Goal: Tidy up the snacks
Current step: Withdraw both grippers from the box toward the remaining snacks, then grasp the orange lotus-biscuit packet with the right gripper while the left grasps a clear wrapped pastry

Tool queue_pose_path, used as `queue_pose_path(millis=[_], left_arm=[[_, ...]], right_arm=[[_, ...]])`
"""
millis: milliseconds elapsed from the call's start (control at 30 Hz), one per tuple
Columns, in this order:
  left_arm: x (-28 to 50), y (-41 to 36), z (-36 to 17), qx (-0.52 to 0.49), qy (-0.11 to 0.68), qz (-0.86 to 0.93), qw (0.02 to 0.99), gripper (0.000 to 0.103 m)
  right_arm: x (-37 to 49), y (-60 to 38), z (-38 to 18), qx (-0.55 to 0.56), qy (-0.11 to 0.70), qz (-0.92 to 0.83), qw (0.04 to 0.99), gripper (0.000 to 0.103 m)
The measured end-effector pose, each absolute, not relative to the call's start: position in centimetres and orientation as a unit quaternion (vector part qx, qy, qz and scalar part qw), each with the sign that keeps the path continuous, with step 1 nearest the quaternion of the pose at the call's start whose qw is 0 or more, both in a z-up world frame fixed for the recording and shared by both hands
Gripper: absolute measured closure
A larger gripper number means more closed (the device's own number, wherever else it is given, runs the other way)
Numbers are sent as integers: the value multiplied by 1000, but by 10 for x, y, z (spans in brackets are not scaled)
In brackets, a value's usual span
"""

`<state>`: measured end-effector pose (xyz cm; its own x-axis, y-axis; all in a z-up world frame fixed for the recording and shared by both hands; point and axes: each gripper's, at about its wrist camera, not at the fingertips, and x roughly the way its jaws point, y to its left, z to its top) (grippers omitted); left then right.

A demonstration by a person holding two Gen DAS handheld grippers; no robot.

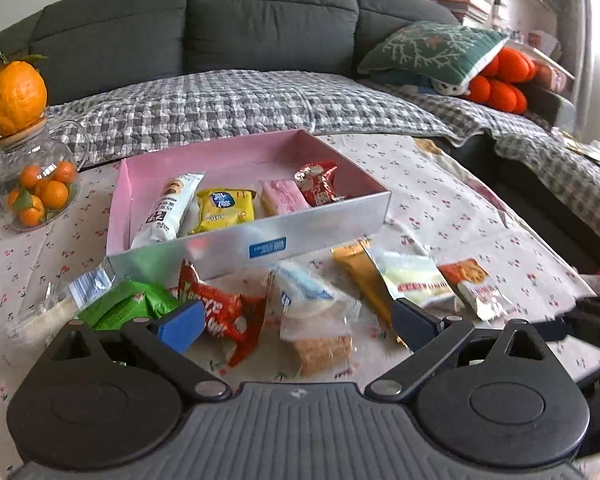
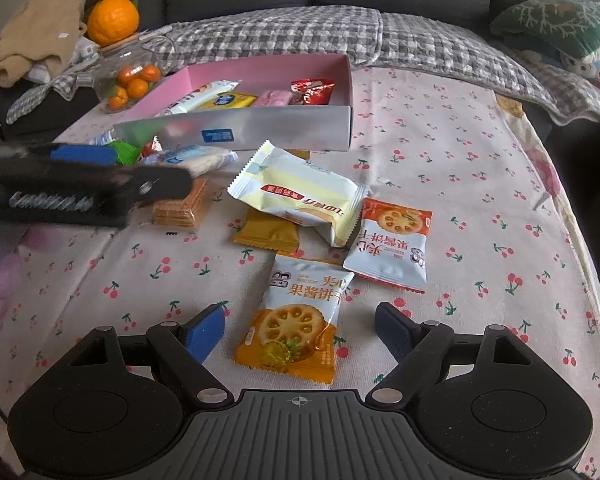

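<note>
My right gripper (image 2: 300,330), fingers spread wide and empty, straddles a cracker packet (image 2: 296,320) whose slick wrapper could slip sideways.

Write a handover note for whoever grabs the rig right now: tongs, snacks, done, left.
Left tongs: open, empty, hovering over the loose pile in front of the box.
Right tongs: open, empty, straddling the orange jam-biscuit packet.
Pink box: on the cherry-print tablecloth, holding four snacks: white biscuit sleeve, yellow packet, pink packet, red packet.
Left on the cloth: green packet, red packet, clear cracker pack, pale yellow packet, red-topped jam-biscuit packet, mustard packet under the pale yellow one.
</note>
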<state>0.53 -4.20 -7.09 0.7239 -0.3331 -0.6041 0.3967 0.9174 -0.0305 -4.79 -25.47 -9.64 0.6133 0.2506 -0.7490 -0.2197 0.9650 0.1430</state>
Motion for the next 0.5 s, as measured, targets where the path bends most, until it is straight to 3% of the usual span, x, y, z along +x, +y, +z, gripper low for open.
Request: queue_pose_path(millis=[200, 500], left_arm=[[17, -51, -72, 39, 325, -180, 928, 13], [27, -48, -76, 15, 352, -179, 919, 42]], right_arm=[[-47, -252, -97, 6, 414, 134, 900, 18], [-47, -252, -97, 3, 413, 134, 901, 21]])
